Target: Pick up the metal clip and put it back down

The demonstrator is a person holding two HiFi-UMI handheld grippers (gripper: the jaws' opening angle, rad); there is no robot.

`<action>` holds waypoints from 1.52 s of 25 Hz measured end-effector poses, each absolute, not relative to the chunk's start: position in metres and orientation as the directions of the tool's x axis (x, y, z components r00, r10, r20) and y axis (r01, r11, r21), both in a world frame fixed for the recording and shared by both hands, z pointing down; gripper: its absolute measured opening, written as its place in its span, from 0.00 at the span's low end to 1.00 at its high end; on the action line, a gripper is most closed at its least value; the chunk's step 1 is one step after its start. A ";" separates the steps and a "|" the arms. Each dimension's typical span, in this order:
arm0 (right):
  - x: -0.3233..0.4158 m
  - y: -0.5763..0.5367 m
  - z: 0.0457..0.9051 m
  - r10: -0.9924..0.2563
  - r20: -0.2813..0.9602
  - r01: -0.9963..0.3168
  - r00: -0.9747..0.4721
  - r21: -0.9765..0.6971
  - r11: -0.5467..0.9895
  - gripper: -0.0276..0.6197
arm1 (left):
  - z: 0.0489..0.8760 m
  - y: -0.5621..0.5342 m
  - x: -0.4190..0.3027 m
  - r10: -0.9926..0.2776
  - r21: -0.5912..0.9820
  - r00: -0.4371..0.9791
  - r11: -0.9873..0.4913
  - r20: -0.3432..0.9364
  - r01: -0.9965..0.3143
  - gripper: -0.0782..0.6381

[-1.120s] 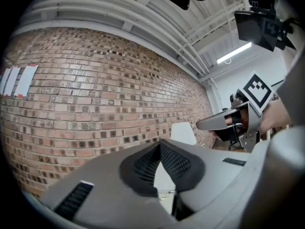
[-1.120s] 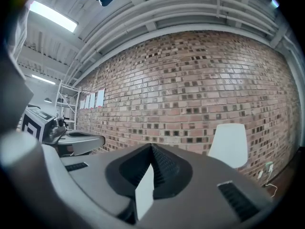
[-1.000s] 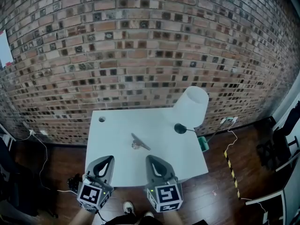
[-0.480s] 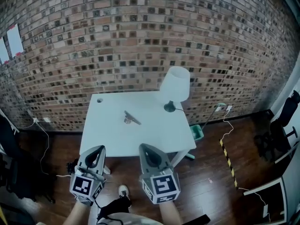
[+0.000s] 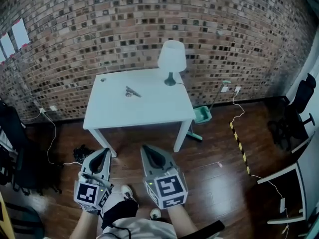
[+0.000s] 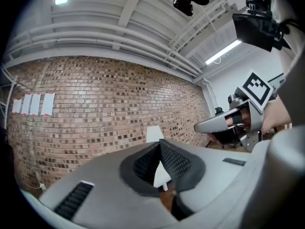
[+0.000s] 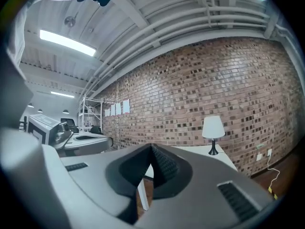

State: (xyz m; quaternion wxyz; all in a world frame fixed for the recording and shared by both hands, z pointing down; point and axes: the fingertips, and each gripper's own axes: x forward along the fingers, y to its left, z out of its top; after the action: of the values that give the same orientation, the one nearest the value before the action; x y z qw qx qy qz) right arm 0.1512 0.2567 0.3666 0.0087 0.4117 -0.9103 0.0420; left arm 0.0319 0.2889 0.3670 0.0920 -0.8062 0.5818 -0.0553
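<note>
The metal clip [image 5: 132, 91] lies on the white table [image 5: 149, 111], towards its far left part, with nothing touching it. Both grippers hang well short of the table, over the wooden floor. My left gripper [image 5: 104, 152] is shut with nothing in it, its jaws meeting at a point [image 6: 159, 146]. My right gripper [image 5: 146, 148] is likewise shut and empty [image 7: 151, 148]. Each gripper shows at the edge of the other's view: the right gripper [image 6: 224, 124], the left gripper [image 7: 88, 140]. The clip is too small to make out in either gripper view.
A white lamp [image 5: 171, 59] stands at the table's far right by the brick wall [image 5: 149, 24]. A green dustpan [image 5: 202, 114] lies beside the right table leg. Cables, yellow-black floor tape [image 5: 239, 146], a black chair [image 5: 299, 106] and dark bags [image 5: 22, 158] ring the floor.
The view has backed away from the table: it now sits far ahead, and both shut grippers have gone from over its front edge to over the floor. The clip has not moved.
</note>
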 end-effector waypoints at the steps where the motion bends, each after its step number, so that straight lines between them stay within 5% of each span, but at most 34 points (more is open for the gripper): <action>1: 0.155 0.267 0.367 -0.748 0.050 -0.749 -0.662 -0.070 0.658 0.04 | 0.366 0.298 0.034 -0.949 -0.199 0.315 -0.305 -0.020 -0.931 0.13; 38: 0.118 0.312 0.322 -0.768 -0.001 -0.768 -0.641 0.009 0.641 0.03 | 0.331 0.329 0.008 -0.924 -0.202 0.375 -0.353 -0.082 -0.914 0.13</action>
State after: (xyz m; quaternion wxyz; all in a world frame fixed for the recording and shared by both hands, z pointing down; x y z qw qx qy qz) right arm 0.1179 0.3124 0.3222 0.0016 0.4238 -0.9057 -0.0043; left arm 0.0075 0.3290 0.3310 0.1069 -0.8221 0.5587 -0.0231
